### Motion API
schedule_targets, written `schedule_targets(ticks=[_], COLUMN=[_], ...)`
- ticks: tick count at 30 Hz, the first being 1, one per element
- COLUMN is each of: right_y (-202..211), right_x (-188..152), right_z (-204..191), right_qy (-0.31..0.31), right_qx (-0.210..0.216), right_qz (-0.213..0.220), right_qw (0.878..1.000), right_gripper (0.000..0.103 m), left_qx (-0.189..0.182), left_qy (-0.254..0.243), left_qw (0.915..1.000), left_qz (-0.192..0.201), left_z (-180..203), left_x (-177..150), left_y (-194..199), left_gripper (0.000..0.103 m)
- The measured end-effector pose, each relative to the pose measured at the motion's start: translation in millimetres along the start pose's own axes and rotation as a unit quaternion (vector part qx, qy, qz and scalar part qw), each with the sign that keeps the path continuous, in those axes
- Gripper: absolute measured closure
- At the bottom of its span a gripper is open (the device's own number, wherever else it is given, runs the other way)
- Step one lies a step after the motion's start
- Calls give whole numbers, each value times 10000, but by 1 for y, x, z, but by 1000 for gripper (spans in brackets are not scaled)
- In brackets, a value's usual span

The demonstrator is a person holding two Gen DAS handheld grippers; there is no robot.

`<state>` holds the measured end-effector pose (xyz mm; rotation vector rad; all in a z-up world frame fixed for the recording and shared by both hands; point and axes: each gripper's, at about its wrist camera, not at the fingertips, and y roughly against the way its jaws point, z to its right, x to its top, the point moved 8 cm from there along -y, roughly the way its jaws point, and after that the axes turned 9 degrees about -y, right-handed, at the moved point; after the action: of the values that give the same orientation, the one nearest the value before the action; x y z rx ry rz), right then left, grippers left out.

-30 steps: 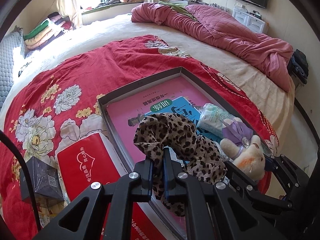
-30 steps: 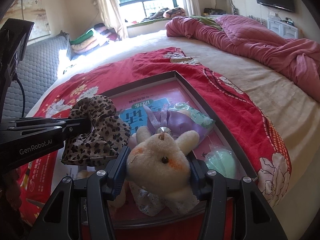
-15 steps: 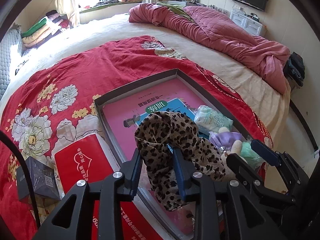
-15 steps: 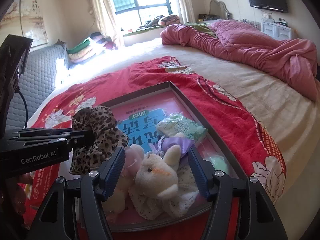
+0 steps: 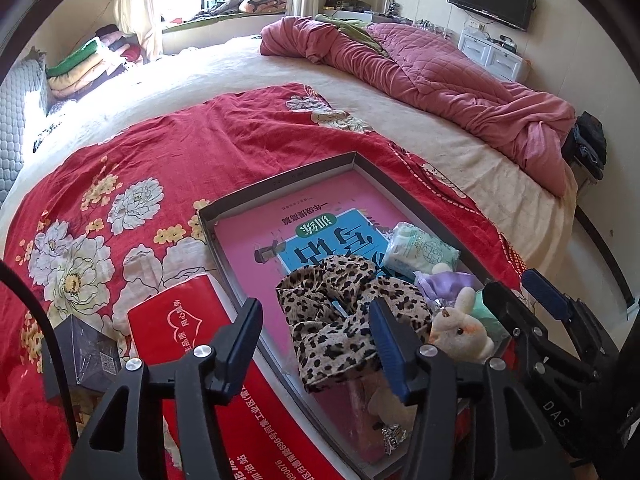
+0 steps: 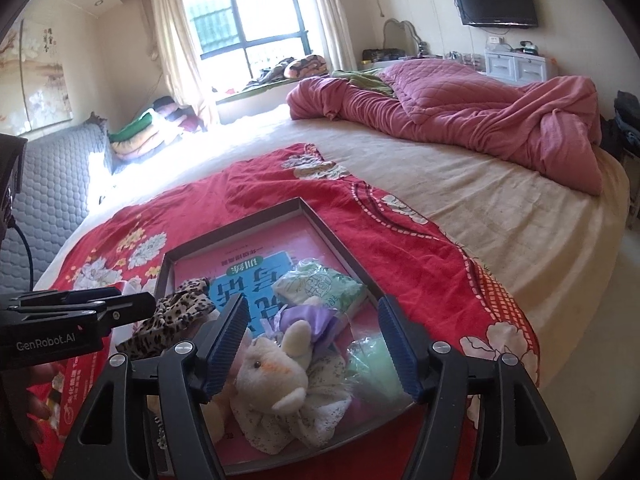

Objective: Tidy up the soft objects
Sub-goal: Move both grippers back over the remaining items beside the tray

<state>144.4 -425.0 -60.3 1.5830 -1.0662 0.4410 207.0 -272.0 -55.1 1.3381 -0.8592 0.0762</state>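
Observation:
A grey shallow tray (image 5: 276, 179) (image 6: 236, 220) lies on the red flowered cloth, with a pink and blue book inside. A leopard-print scrunchie (image 5: 344, 316) (image 6: 172, 316) lies in the tray. My left gripper (image 5: 316, 340) is open above and just behind it, holding nothing. A cream plush rabbit (image 6: 272, 376) (image 5: 460, 328) with a purple bow lies at the tray's near end. My right gripper (image 6: 312, 344) is open over the rabbit, apart from it. A green tissue pack (image 6: 320, 292) (image 5: 420, 248) and a pale green pouch (image 6: 372, 364) also lie in the tray.
A red box (image 5: 176, 320) and a dark cube box (image 5: 88, 352) sit left of the tray. A pink quilt (image 6: 460, 108) is bunched at the far right of the bed. The bed edge (image 6: 580, 280) drops off to the right.
Both grippers opened wide and pulled back. The left one let go of the scrunchie and the right one let go of the rabbit; both now lie in the tray.

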Motion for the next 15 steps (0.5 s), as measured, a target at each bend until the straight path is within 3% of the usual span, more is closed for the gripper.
schedule_targets(ticks=[6, 10, 15], right_y=[7, 13, 25], right_x=[3, 5, 7], right_z=[-10, -19, -37], right_qy=[124, 218, 433], right_qx=[139, 260, 412], right_qz=[159, 265, 427], right_qw=[9997, 9991, 9973], right_gripper=[30, 28, 28], left_qx=[78, 179, 253], left_qy=[-28, -16, 41], left_qw=[9999, 9996, 9993], left_qz=[141, 210, 258], left_z=[-1, -4, -12], left_x=[-1, -4, -11], left_y=[17, 30, 46], left_gripper=[46, 36, 36])
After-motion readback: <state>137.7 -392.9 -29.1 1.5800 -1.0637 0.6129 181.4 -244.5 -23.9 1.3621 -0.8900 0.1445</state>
